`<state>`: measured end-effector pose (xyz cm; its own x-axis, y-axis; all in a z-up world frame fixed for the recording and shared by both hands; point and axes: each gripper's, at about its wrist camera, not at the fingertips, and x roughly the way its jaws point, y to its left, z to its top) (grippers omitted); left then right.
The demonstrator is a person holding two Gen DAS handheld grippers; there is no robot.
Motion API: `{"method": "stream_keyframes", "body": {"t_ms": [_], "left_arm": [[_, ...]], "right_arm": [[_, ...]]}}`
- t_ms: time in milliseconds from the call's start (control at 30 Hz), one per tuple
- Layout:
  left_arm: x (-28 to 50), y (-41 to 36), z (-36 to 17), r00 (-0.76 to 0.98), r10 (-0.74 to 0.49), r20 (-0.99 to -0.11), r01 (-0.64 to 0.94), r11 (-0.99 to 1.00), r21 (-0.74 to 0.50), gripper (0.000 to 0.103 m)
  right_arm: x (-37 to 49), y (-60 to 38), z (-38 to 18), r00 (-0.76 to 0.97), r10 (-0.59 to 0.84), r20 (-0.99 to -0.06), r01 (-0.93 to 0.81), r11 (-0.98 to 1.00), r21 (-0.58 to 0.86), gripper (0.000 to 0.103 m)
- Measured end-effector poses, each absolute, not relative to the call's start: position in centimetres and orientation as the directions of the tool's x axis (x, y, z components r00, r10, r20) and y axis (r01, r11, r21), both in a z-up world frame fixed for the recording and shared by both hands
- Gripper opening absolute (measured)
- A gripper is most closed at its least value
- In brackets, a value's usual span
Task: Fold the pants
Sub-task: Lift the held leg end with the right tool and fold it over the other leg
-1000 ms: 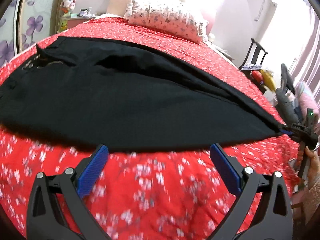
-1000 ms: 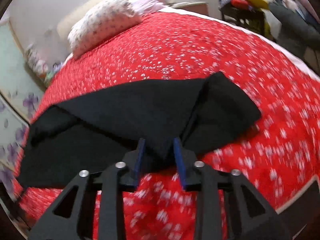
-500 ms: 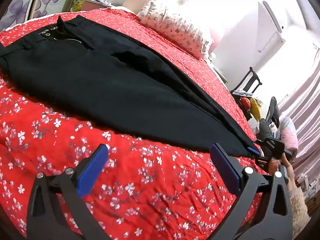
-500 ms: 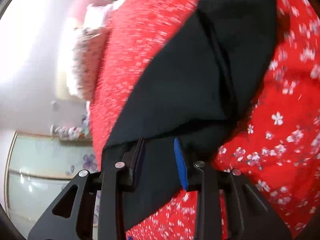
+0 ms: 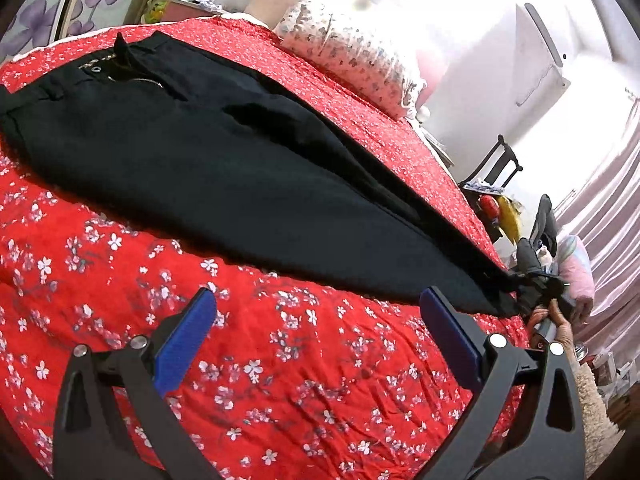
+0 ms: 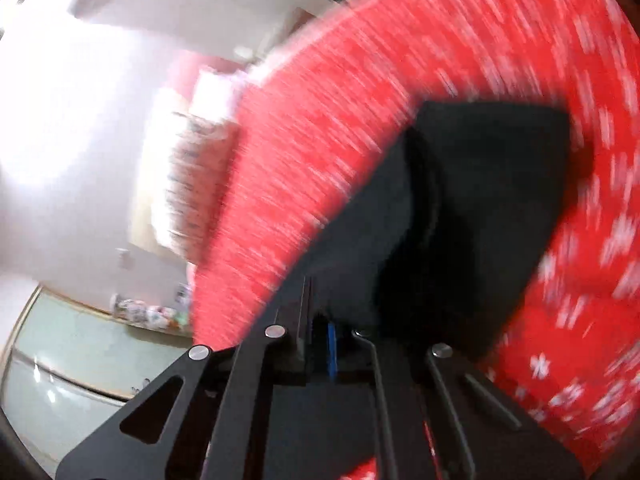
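Observation:
Black pants [image 5: 224, 168] lie spread across a red flowered bedspread [image 5: 280, 360], waistband and zipper at the far left, legs running to the right. My left gripper [image 5: 316, 332] is open and empty, hovering over bare bedspread in front of the pants' near edge. My right gripper [image 6: 320, 340] is shut on the pants' leg hem [image 6: 472, 216]; the view is blurred and tilted. In the left wrist view the right gripper [image 5: 540, 292] shows at the far right, holding the hem end.
A flowered pillow [image 5: 352, 56] lies at the head of the bed. A black chair [image 5: 500, 164] with clutter stands to the right of the bed. A wardrobe with purple flowers [image 5: 80, 8] is at the far left. Pink curtains [image 5: 608, 216] hang at right.
My right gripper has swung and tilted while gripping the hem, pulling the leg end outward. My left gripper has pulled back from the pants and turned, staying open.

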<state>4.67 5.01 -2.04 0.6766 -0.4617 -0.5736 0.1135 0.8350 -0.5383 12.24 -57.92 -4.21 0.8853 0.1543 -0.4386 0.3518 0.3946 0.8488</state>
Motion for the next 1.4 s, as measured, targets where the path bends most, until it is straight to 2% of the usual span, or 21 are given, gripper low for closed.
{"method": "stream_keyframes", "body": {"t_ms": [100,167,267,333,433,467,533,600,633,700,767,867,1000,1167,1233,1400], "left_arm": [[4.7,5.1,-2.0,0.677,-0.463,-0.572,0.122,0.837,-0.533,0.101],[4.8,5.1,-2.1,0.681,-0.462,-0.568,0.126,0.838,-0.531,0.101],[4.7,4.9,-2.2,0.683,-0.476,-0.554,0.133,0.826,-0.547,0.101],[4.6,4.8,-2.0,0.692,-0.471,-0.547,0.134,0.828,-0.544,0.101],[4.0,5.6,-1.6,0.737,-0.468,-0.488,0.144,0.813,-0.564,0.101],[3.8,6.0,-1.4,0.749,-0.466,-0.471,0.142,0.808,-0.572,0.101],[3.8,6.7,-1.2,0.759,-0.464,-0.457,0.138,0.801,-0.583,0.101],[4.0,6.8,-1.1,0.749,-0.460,-0.478,0.136,0.812,-0.568,0.101],[4.3,6.8,-1.1,0.740,-0.453,-0.497,0.132,0.822,-0.553,0.101],[4.5,6.9,-1.2,0.734,-0.449,-0.510,0.124,0.826,-0.549,0.101],[4.6,7.1,-1.7,0.724,-0.462,-0.512,0.112,0.812,-0.573,0.101],[5.1,7.1,-1.9,0.716,-0.463,-0.522,0.083,0.799,-0.595,0.101],[5.0,7.4,-1.3,0.723,-0.452,-0.522,0.071,0.801,-0.595,0.101],[4.6,9.1,-0.1,0.744,-0.398,-0.537,0.055,0.837,-0.544,0.101],[4.7,10.4,0.1,0.755,-0.376,-0.538,0.035,0.841,-0.539,0.101],[5.7,12.0,1.2,0.775,-0.319,-0.546,-0.005,0.860,-0.510,0.101]], "right_arm": [[10.3,-58.9,-0.8,0.929,0.064,-0.365,0.288,0.492,0.821,0.004],[9.4,-59.5,-0.4,0.930,0.028,-0.365,0.298,0.522,0.799,0.004],[9.2,-59.9,-3.3,0.860,0.000,-0.510,0.425,0.551,0.718,0.004],[9.6,-60.0,-6.6,0.790,0.032,-0.612,0.512,0.514,0.688,0.004],[9.0,-59.7,-8.2,0.774,0.047,-0.632,0.523,0.516,0.679,0.006],[9.1,-59.4,-7.8,0.760,0.044,-0.649,0.531,0.533,0.658,0.012],[8.6,-59.3,-7.3,0.734,0.052,-0.677,0.550,0.538,0.638,0.019],[8.6,-59.2,-6.2,0.712,0.025,-0.702,0.585,0.532,0.612,0.025],[7.7,-58.9,-5.7,0.717,0.003,-0.697,0.590,0.529,0.610,0.031],[5.4,-58.1,-4.3,0.747,-0.049,-0.663,0.578,0.539,0.613,0.032],[5.3,-55.9,-3.3,0.804,0.009,-0.594,0.487,0.562,0.668,0.032],[8.8,-50.5,-4.2,0.809,0.307,-0.502,0.300,0.519,0.800,0.032],[13.0,-45.6,-7.8,0.740,0.494,-0.456,0.308,0.353,0.883,0.032],[16.3,-43.1,-10.4,0.726,0.498,-0.475,0.395,0.264,0.880,0.032],[17.5,-42.9,-11.5,0.719,0.467,-0.514,0.453,0.246,0.857,0.032],[18.6,-41.9,-10.9,0.749,0.405,-0.525,0.448,0.274,0.851,0.032]]}}
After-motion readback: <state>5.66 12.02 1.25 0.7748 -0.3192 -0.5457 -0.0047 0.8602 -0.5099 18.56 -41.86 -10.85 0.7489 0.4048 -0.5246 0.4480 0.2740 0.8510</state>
